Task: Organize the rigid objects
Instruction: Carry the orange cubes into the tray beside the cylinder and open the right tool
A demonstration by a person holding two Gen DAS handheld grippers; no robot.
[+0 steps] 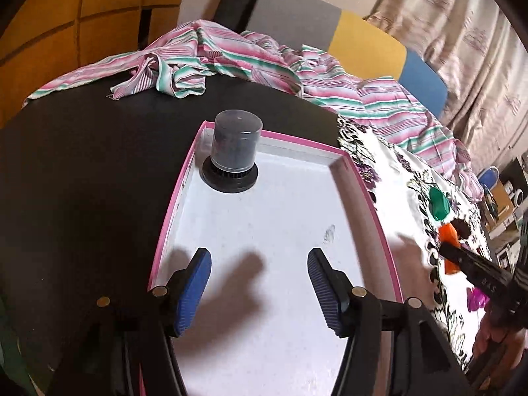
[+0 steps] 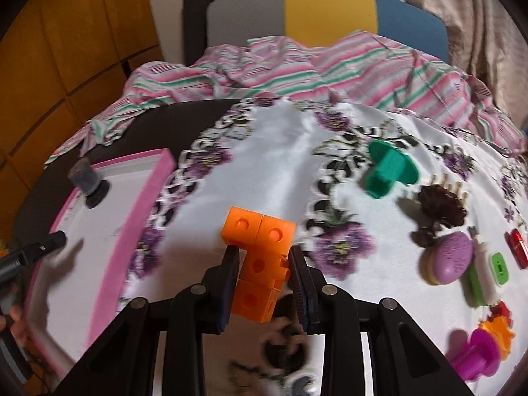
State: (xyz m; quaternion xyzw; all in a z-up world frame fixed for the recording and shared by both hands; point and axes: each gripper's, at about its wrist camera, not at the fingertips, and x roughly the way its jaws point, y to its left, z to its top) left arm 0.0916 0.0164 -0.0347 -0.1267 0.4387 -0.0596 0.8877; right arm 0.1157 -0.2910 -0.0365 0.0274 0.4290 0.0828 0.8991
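While the right gripper (image 2: 264,264) has its fingers clenched on the orange cube block (image 2: 260,257), we see the left gripper (image 1: 259,292) spread wide with nothing between its blue pads (image 1: 194,293). The block is a cluster of linked orange cubes; whether it is lifted or still touching the floral cloth (image 2: 280,151) we cannot tell. The left gripper hangs over the white floor of the pink-rimmed tray (image 1: 369,191), its shadow on the bare tray floor. In the tray's far left corner stands a dark cylindrical container (image 1: 234,151), upright on a wider black base.

The tray sits on a black tabletop (image 1: 82,165), just beside the floral cloth, which lies to its right. On that cloth, well right of the block, we note a green stamp-shaped toy (image 2: 389,168) lying on its side, a brown hair claw (image 2: 442,204), a purple oval piece (image 2: 452,257), a white-and-green gadget (image 2: 488,270), a small red item (image 2: 518,247) at the edge, and a magenta stamp-shaped toy (image 2: 478,353) next to an orange spiky piece (image 2: 498,330).

Behind the table lies a rumpled pink, green and white striped cloth (image 2: 297,66). Farther back are a chair back in grey, yellow and blue (image 2: 330,13), a beige curtain (image 2: 478,6) on the right and orange-brown wooden panels (image 2: 66,33) on the left.
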